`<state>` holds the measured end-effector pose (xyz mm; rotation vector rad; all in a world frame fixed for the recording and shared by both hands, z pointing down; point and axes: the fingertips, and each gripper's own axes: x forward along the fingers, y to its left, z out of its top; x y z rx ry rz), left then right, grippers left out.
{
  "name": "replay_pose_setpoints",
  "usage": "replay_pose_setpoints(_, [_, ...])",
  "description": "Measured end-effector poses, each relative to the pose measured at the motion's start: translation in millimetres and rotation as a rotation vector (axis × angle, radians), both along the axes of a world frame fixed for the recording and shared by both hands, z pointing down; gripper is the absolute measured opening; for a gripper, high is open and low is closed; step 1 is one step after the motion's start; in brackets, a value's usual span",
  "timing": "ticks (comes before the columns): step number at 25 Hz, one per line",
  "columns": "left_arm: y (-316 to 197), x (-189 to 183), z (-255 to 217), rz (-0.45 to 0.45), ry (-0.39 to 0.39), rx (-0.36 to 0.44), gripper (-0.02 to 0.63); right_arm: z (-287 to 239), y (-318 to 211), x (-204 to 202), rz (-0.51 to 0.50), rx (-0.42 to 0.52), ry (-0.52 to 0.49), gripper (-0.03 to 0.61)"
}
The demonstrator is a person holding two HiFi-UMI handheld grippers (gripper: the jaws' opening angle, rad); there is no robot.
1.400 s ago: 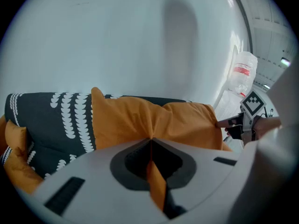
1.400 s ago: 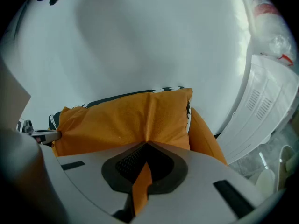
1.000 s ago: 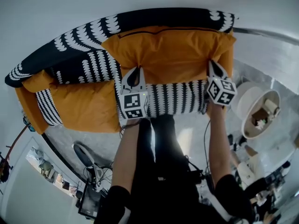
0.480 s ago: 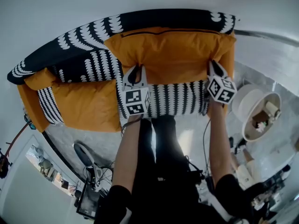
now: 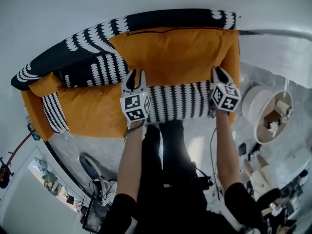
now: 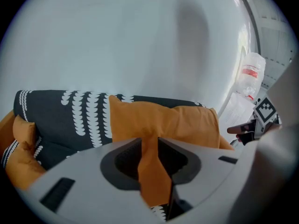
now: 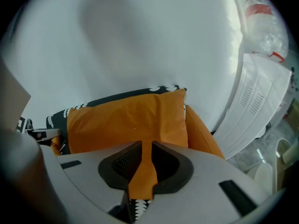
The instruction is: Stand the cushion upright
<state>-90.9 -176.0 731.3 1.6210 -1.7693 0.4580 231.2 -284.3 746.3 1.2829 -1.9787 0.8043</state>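
Note:
The big orange cushion (image 5: 180, 57) stands upright against the black, white-patterned sofa back (image 5: 97, 38). Its lower edge rests on the striped seat (image 5: 180, 101). My left gripper (image 5: 135, 74) is at its lower left corner and my right gripper (image 5: 217, 71) at its lower right corner. Both sets of jaws are opening. In the left gripper view the gripper (image 6: 149, 139) has a loose strip of the cushion (image 6: 163, 118) in its gap. In the right gripper view the gripper (image 7: 145, 143) likewise frames orange cushion (image 7: 126, 120) fabric, unpinched.
A second orange cushion (image 5: 87, 111) with a striped band lies flat on the sofa's left half. A white round bin (image 5: 270, 118) with rubbish stands on the floor at the right. A white wall runs behind the sofa. A white panel (image 7: 261, 106) stands to the right.
Both grippers have drawn back a little from the cushion's lower corners, and their jaws have parted. The cushion stays leaning upright against the sofa back.

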Motion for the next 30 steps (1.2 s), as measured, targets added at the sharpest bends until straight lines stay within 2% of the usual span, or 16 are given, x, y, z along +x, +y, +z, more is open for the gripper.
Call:
replay_pose_setpoints(5, [24.7, -7.1, -34.3, -0.013, 0.001, 0.038, 0.091, -36.8, 25.3, -14.3, 0.004, 0.035, -0.021, 0.054])
replay_pose_setpoints(7, [32.5, -6.2, -50.0, -0.009, 0.006, 0.060, 0.091, -51.6, 35.7, -19.5, 0.009, 0.051, -0.040, 0.039])
replay_pose_setpoints(10, [44.9, -4.6, -78.8, 0.006, 0.019, 0.096, 0.086, -76.5, 53.1, -24.9, 0.004, 0.071, -0.012, 0.002])
replay_pose_setpoints(13, [60.8, -4.0, -113.5, 0.026, 0.013, 0.147, -0.002, -103.3, 73.9, -40.7, -0.010, 0.097, -0.026, -0.003])
replay_pose_setpoints(23, [120.5, 15.5, -195.0, 0.108, 0.038, 0.253, -0.002, -185.1, 155.6, -75.2, 0.006, 0.219, -0.069, -0.003])
replay_pose_setpoints(30, [165.0, 28.1, -243.6, 0.164, 0.058, 0.307, -0.002, -234.2, 225.6, -79.9, 0.016, 0.281, -0.082, -0.003])
